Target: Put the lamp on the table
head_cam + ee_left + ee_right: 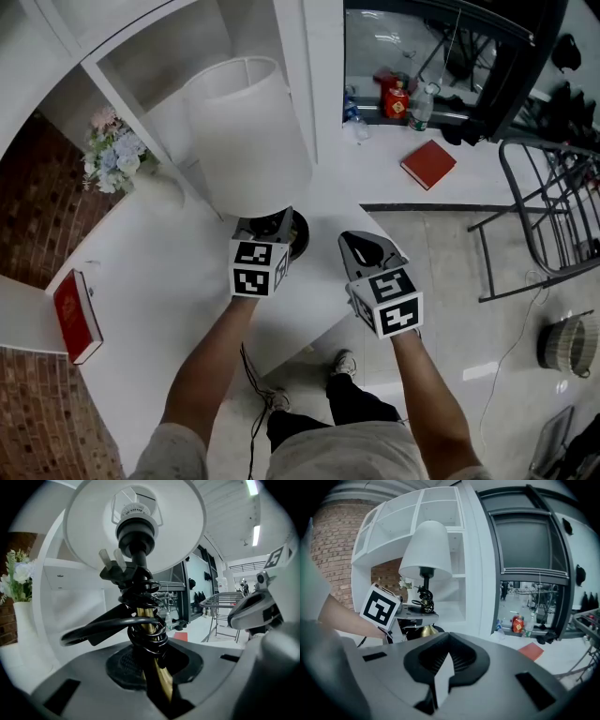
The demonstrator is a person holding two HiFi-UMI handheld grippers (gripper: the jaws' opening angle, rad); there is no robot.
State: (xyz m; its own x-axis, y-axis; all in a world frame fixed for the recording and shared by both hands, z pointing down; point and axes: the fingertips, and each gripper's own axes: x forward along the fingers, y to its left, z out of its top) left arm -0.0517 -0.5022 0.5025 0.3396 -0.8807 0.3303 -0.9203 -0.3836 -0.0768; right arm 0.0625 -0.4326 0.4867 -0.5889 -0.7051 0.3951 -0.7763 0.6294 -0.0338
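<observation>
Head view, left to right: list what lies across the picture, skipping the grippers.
red book at the table's left edge → flowers → lamp → red book on the far counter → metal rack

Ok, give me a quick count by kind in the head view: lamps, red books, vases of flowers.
Lamp: 1
Red books: 2
Vase of flowers: 1
Total: 4
</observation>
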